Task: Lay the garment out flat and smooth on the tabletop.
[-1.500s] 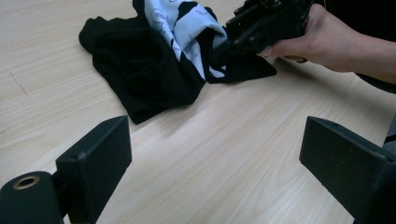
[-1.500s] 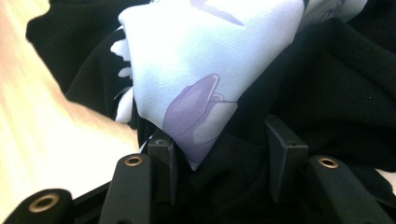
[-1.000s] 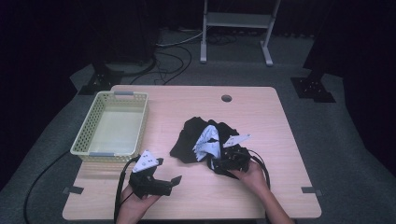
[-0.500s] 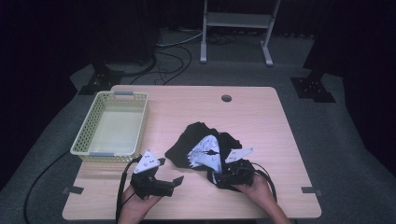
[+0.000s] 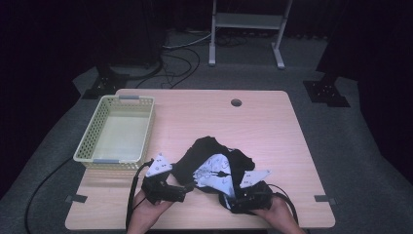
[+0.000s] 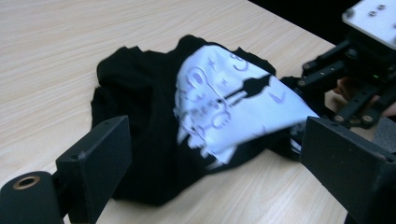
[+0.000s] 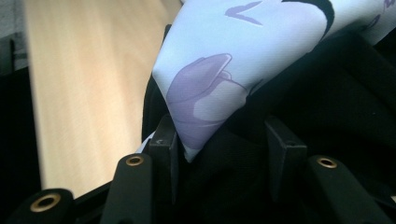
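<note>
Black printed shirt (image 5: 214,163) lay crumpled at table's (image 5: 272,122) 6 o'clock edge. Right gripper (image 5: 243,199) clamped on its near hem; left gripper (image 5: 187,187) jaws apart at shirt's 9 o'clock. Judged best: left pinches single layer before spreading.

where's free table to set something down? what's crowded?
Free: the far half of the table, between the basket and the right edge, around the round hole; also the strip right of the black shirt. Crowded: the near edge, where the left gripper and right gripper flank the shirt.
</note>
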`<state>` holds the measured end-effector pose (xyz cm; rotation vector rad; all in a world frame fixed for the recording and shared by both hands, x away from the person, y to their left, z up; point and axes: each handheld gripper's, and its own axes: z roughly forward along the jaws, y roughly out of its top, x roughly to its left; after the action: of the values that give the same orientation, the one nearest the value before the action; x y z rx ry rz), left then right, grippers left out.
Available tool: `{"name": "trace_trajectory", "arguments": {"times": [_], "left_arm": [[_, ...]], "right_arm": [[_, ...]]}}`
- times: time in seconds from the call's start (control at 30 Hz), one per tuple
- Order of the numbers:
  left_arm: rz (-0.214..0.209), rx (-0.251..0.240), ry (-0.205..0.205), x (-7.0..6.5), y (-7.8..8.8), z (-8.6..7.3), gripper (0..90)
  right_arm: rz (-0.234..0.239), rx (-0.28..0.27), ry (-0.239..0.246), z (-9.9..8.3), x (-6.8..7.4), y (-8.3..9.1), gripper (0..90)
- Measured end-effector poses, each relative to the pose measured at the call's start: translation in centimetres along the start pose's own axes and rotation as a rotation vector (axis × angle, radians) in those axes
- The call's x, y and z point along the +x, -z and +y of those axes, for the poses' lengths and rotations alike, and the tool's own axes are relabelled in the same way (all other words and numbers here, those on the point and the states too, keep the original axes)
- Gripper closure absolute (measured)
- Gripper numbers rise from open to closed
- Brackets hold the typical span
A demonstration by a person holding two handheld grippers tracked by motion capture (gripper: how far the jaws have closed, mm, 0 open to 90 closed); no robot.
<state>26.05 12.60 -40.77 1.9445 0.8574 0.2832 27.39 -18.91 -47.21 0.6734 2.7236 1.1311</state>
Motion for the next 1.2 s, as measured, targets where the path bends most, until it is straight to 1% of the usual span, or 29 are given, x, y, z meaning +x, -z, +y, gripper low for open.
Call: {"name": "trace_trajectory", "arguments": {"times": [0.03,0.07,0.1,0.17,0.23,0.33,0.4,0.5,0.67,0.73,0.8,0.9,0.93,0.97,1.0,1.03,1.07,1.13,1.17,1.2], "left_arm": [[0.0,-0.001,0.0,0.0,-0.1,0.1,8.3],[-0.004,0.002,-0.003,0.0,-0.2,0.1,8.3],[-0.004,0.002,-0.003,-0.1,-0.4,0.2,8.3],[-0.008,0.004,-0.008,-0.2,-0.6,0.4,8.3],[-0.012,0.006,-0.012,-0.4,-0.9,0.6,8.3],[-0.013,0.008,-0.016,-0.5,-1.0,0.7,8.3],[-0.016,0.009,-0.012,-0.7,-1.2,0.7,8.3],[-0.016,0.011,-0.014,-0.7,-1.3,0.7,8.3],[-0.017,0.013,-0.012,-0.5,-1.6,0.7,8.3],[-0.02,0.011,-0.012,-0.4,-1.7,0.8,8.3],[-0.024,0.014,-0.017,-0.2,-2.0,0.9,8.3],[-0.027,0.014,-0.013,0.0,-2.3,1.0,8.3],[-0.029,0.014,-0.014,0.1,-2.4,1.0,8.3],[-0.029,0.014,-0.014,0.2,-2.6,1.0,8.3],[-0.03,0.016,-0.014,0.4,-2.7,1.1,8.3],[-0.031,0.016,-0.014,0.5,-2.8,1.2,8.3],[-0.032,0.018,-0.018,0.6,-3.0,1.3,8.3],[-0.031,0.02,-0.019,0.9,-3.3,1.4,8.3],[-0.031,0.022,-0.021,1.1,-3.4,1.6,8.3],[-0.032,0.022,-0.018,1.3,-3.6,1.7,8.3]], "right_arm": [[0.0,0.0,0.0,0.0,0.0,0.0,54.4],[0.013,0.006,0.014,-0.4,0.4,0.4,54.3],[0.013,0.006,0.014,-0.4,0.4,0.4,54.3],[0.032,0.012,0.034,-0.9,0.9,0.9,54.3],[0.045,0.02,0.049,-1.2,1.1,1.3,54.3],[0.057,0.026,0.059,-1.5,1.3,1.6,54.3],[0.073,0.035,0.075,-1.8,1.5,1.9,54.3],[0.081,0.039,0.082,-2.0,1.6,2.2,54.3],[0.087,0.039,0.077,-2.2,1.6,2.3,53.9],[0.093,0.04,0.074,-2.1,1.4,2.3,52.3],[0.1,0.039,0.052,-2.0,1.2,2.3,46.8],[0.113,0.015,0.01,-2.1,0.7,2.5,37.7],[0.117,0.005,-0.001,-2.1,0.5,2.6,35.4],[0.117,0.005,-0.001,-2.1,0.5,2.6,35.4],[0.111,-0.007,-0.013,-2.0,0.4,3.0,31.2],[0.111,-0.007,-0.013,-2.0,0.4,3.0,31.2],[0.114,-0.014,-0.022,-1.9,0.2,3.3,28.0],[0.112,-0.022,-0.033,-1.8,-0.1,3.7,24.5],[0.112,-0.022,-0.033,-1.8,-0.1,3.7,24.5],[0.114,-0.03,-0.054,-1.8,-0.5,4.2,21.2]]}}
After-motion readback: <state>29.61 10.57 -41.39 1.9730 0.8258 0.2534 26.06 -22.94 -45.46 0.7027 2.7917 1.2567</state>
